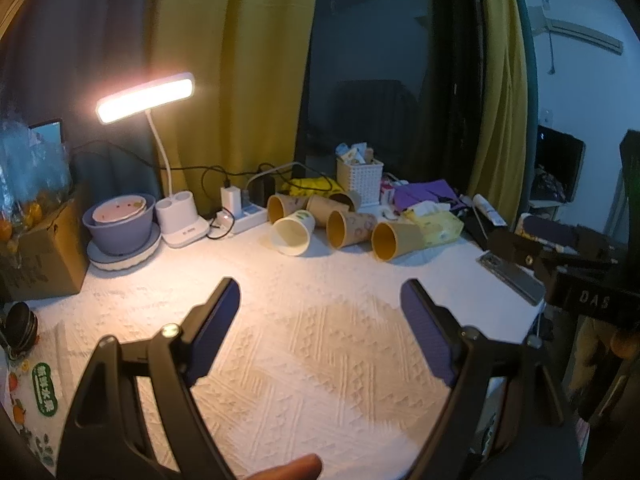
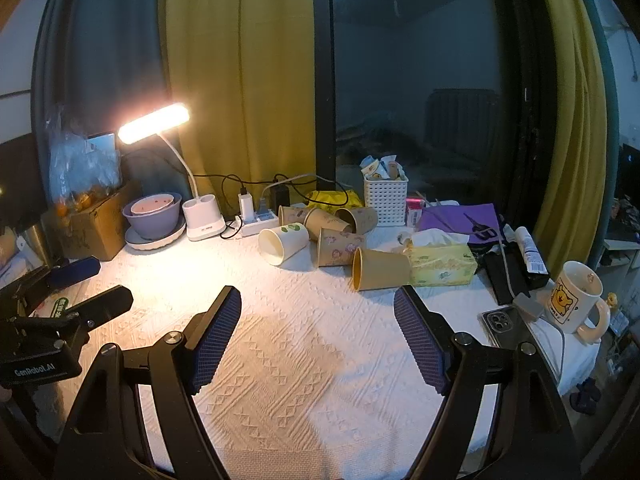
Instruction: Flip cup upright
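Observation:
Several paper cups lie on their sides at the back of the white tablecloth (image 1: 320, 340). A white cup (image 1: 292, 230) (image 2: 283, 243) lies at the left of the group. A plain yellow-brown cup (image 1: 394, 240) (image 2: 380, 269) lies nearest, at the right. Patterned brown cups (image 1: 350, 227) (image 2: 338, 247) lie between and behind them. My left gripper (image 1: 320, 292) is open and empty, well short of the cups. My right gripper (image 2: 318, 300) is open and empty, its right finger close to the yellow-brown cup.
A lit desk lamp (image 1: 146, 96), a purple bowl (image 1: 118, 224) and a cardboard box (image 1: 40, 248) stand at left. A power strip (image 1: 250, 216), white basket (image 2: 386, 198), tissue pack (image 2: 442, 264), phone (image 2: 506, 326) and a bear mug (image 2: 574, 298) sit at back and right.

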A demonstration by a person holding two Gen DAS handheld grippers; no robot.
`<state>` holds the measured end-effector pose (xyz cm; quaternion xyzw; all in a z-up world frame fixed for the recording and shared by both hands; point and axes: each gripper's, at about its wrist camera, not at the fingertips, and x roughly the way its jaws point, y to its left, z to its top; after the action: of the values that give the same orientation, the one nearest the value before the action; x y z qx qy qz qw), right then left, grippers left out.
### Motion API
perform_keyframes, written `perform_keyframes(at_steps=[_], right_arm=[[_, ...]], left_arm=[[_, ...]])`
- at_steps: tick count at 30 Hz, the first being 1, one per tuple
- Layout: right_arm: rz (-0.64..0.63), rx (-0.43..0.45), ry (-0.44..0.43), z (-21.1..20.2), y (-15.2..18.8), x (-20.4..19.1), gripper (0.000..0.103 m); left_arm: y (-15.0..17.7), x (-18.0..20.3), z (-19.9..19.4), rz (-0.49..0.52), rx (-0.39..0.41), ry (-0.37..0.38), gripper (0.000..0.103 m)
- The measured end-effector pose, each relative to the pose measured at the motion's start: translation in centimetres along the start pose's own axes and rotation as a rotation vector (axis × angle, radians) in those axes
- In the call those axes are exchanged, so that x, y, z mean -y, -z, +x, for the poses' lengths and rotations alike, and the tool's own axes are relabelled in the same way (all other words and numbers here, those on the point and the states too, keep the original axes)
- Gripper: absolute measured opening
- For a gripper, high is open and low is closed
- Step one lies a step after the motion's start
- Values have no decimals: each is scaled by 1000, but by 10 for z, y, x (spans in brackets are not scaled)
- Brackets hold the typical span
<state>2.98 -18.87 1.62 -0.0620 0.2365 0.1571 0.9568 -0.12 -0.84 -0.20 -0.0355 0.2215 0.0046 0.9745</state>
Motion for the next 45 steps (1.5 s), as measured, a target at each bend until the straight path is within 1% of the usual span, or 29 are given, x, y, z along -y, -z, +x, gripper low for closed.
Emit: perform_keyframes(at_steps=[32, 39, 45], right_arm=[[4, 3, 1, 0, 0, 2, 82], [3, 3, 0, -1, -1, 1, 82], [4, 4, 0, -1, -1, 0, 82]], left_arm=[[-3, 0, 2, 3, -5, 3, 84], [-3, -2, -2, 2, 2, 24, 84], [-2, -4, -3, -4, 3, 20, 84]])
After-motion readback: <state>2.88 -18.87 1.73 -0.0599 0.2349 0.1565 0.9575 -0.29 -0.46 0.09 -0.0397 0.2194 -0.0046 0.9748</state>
